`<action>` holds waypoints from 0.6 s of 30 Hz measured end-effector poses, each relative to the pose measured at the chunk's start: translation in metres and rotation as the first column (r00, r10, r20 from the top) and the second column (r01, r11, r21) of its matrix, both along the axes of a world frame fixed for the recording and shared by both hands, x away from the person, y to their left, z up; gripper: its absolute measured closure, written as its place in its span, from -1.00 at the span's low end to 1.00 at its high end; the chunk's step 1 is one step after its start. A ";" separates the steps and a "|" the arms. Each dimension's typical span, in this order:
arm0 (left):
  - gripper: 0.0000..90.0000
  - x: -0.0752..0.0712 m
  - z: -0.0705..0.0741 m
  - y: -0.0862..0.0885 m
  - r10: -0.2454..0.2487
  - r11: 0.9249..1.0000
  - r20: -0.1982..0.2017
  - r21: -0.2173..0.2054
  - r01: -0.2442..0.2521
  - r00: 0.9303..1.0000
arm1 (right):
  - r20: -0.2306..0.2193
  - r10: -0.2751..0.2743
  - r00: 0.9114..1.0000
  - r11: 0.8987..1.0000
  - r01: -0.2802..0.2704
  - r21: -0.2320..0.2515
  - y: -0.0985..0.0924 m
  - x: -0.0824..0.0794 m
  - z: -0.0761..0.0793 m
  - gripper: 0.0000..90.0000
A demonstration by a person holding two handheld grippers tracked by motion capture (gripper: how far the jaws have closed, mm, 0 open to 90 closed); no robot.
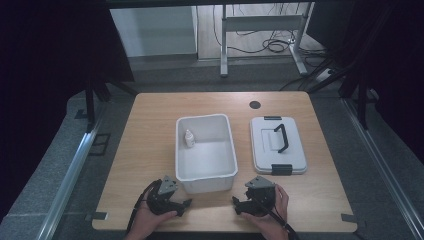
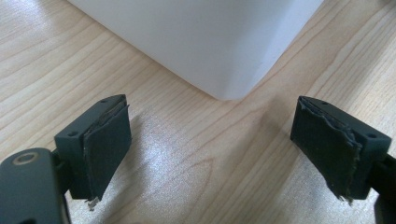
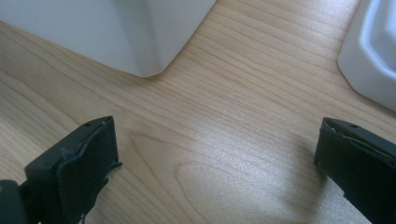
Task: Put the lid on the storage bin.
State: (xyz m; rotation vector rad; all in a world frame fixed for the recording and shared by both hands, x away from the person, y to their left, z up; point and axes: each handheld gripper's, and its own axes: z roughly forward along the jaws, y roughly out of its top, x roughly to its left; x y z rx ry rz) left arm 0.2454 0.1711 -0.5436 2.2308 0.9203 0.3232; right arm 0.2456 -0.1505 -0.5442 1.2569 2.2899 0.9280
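A white open bin (image 1: 205,171) stands at the table's middle, with a small white bottle (image 1: 189,138) upright inside near its left wall. To its right lies the bin's white lid (image 1: 265,150), flat, with a black handle (image 1: 282,137) and black clips. My left gripper (image 1: 186,203) rests on the table just in front of the bin's near left corner (image 2: 224,70), jaws wide apart and empty. My right gripper (image 1: 235,202) rests in front of the bin's near right corner (image 3: 140,51), also open and empty; the lid's edge (image 3: 373,56) lies to its right.
The wooden table (image 1: 150,140) has a round black grommet (image 1: 255,104) at the back. Beyond the table are a metal desk frame (image 1: 260,30) and cables on the floor. Bare wood lies left of the bin and along the front edge.
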 end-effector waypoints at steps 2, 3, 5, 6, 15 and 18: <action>-0.73 0.000 0.000 0.000 -0.001 1.000 0.000 0.001 0.001 1.000 | 0.000 -0.001 1.000 1.000 0.001 0.000 0.000 0.000 0.000 -1.00; -0.73 0.000 0.000 0.000 0.000 1.000 0.000 0.001 0.000 1.000 | 0.000 -0.004 1.000 1.000 0.004 0.001 0.000 0.000 0.000 -1.00; -0.73 0.000 0.000 0.000 -0.001 1.000 0.000 0.001 0.001 1.000 | 0.001 -0.010 1.000 1.000 0.010 0.000 0.001 0.000 0.000 -1.00; -0.73 0.000 0.000 0.000 -0.001 1.000 0.000 0.001 0.001 1.000 | 0.002 -0.018 1.000 1.000 0.018 0.001 0.001 0.000 0.000 -1.00; -0.73 0.000 0.000 -0.001 0.000 1.000 0.000 0.001 0.000 1.000 | 0.004 -0.068 0.998 0.998 0.068 0.003 0.005 0.000 0.000 -0.96; -0.73 0.000 0.000 -0.001 0.000 1.000 -0.001 0.000 0.000 1.000 | 0.017 -0.089 0.996 0.996 0.089 0.005 0.005 -0.001 0.001 -0.85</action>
